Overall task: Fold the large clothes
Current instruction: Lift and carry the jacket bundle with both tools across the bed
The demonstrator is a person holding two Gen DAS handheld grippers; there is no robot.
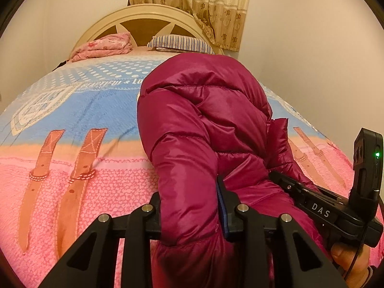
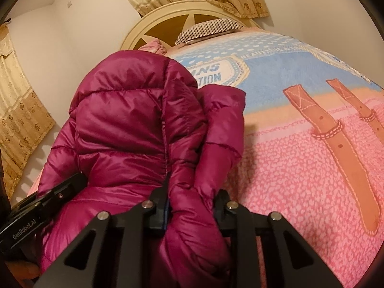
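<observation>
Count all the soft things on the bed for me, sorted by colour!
Magenta: 1, the puffy jacket, held in both grippers' jaws
Pink: 1, the bundled quilt by the headboard
Striped black and white: 1, the pillow
Blue, orange and pink: 1, the bedspread
Total: 4

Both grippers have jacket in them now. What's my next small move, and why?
Probably carry both ends forward together and lay them down. The left gripper and right gripper each pinch the jacket, which is bunched and raised off the blanket.
</observation>
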